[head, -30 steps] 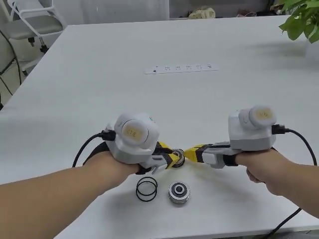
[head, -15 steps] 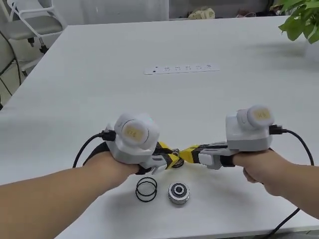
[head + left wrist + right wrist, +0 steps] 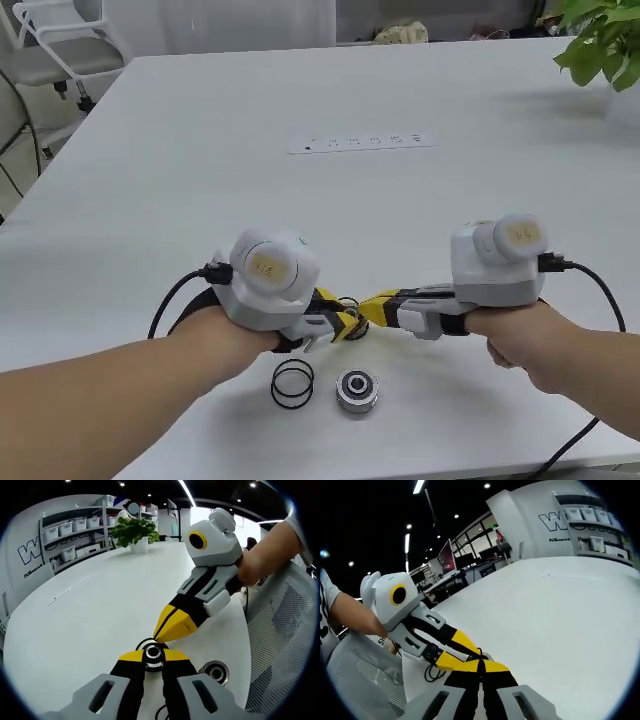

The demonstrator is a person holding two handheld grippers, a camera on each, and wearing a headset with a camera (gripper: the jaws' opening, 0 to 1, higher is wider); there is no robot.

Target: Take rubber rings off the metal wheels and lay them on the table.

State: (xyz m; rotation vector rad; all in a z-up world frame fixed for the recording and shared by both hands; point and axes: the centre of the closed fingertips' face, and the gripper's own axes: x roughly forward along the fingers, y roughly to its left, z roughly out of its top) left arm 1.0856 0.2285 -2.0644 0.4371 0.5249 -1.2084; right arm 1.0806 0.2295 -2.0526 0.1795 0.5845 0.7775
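Two loose rings (image 3: pixel 292 383) lay beside a bare wheel (image 3: pixel 357 389) on the table (image 3: pixel 400 220). My left gripper (image 3: pixel 152 656) clamped a second wheel (image 3: pixel 152 652); my right gripper (image 3: pixel 480 664), jaws together, pinched its rubber ring (image 3: pixel 144 642) at the rim: thin, stretchy, likely to snap back.

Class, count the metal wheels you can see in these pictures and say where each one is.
2. One metal wheel lies on the table, near the front edge; the other is clamped in the left gripper. Others could be hidden behind the hands.
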